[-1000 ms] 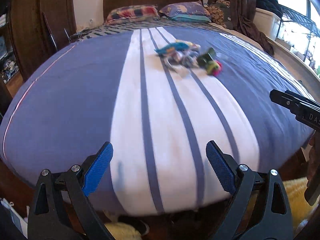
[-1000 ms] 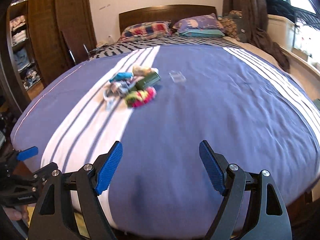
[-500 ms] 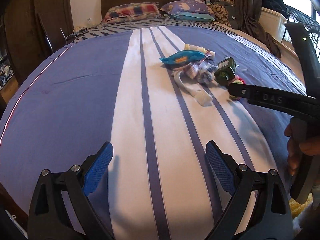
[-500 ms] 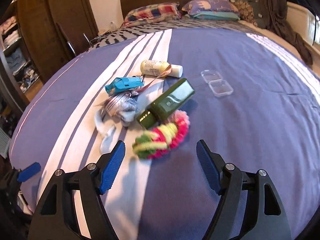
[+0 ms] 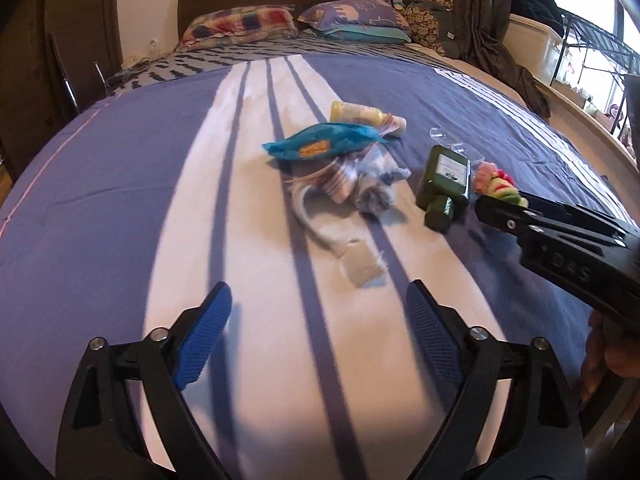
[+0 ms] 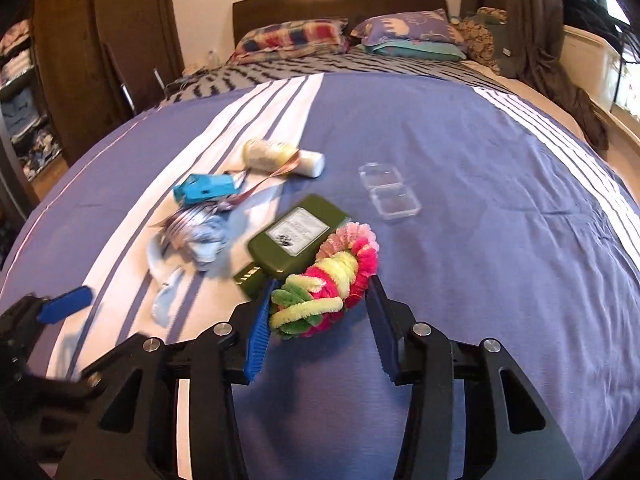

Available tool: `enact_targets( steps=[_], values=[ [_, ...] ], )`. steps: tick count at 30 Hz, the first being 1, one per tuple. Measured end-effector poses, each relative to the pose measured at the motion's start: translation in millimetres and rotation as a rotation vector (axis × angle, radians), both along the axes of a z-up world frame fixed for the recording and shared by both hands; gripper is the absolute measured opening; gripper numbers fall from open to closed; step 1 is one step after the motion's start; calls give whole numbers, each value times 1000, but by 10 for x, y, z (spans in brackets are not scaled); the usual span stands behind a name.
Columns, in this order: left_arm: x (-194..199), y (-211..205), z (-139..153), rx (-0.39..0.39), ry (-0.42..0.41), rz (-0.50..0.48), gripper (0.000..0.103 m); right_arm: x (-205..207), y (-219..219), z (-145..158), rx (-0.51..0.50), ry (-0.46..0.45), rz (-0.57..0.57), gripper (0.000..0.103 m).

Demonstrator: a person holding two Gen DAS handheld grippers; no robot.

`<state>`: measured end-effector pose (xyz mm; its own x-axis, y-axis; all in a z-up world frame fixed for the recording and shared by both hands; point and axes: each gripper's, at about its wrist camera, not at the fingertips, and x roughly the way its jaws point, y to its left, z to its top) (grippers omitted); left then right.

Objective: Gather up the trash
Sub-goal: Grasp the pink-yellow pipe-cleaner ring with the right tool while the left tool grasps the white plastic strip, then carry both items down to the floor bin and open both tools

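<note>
A heap of trash lies on the blue and white striped bed (image 5: 120, 184). It holds a pink, yellow and green garland (image 6: 324, 284), a dark green bottle (image 6: 296, 236), a blue wrapper (image 5: 320, 146), a cream tube (image 6: 276, 154), crumpled foil and paper (image 5: 360, 184) and a clear plastic box (image 6: 388, 190). My right gripper (image 6: 320, 312) is open, with its fingers on either side of the garland's near end. My left gripper (image 5: 320, 320) is open and empty, just short of a white paper scrap (image 5: 362, 270).
Pillows (image 6: 292, 38) and a dark headboard (image 6: 340, 0) stand at the far end. A wooden wardrobe (image 6: 80, 60) is on the left. Curtains (image 6: 532, 12) and a window ledge (image 5: 560, 92) are on the right.
Both grippers have moved forward over the bed toward the heap. The right gripper's jaws have narrowed and now straddle the garland.
</note>
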<state>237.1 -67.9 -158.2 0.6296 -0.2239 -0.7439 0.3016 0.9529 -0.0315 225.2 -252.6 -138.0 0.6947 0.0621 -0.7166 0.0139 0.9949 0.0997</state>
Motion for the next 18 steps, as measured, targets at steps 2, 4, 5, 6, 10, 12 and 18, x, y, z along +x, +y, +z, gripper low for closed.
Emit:
enact_targets(
  steps=[2,4,5,6,10,12,18],
  values=[
    [87,-74,-34,-12,15,-7,66,-18,-57,-3,-2,-3,-8,46],
    [157,-127,-50,-21,28,-15,51,-39,-88,-8,1,-4,-7,46],
    [181,-142,-48,-24,31,-17,48,-52,-97,-10,2,-4,-3,46],
    [195,-149,-45,-28,33,-21,38,-69,-102,-10,3,-6,0,46],
    [219,-149,-52,-39,46,-18,9,-135,-100,-16,11,-8,8,46],
    [204,-122,-33,-42,50,-18,2,-200,-82,-18,16,-7,17,46],
    [-128,-49,85,-55,34,-31,2,-505,-44,61,18,-11,31,46]
  ],
)
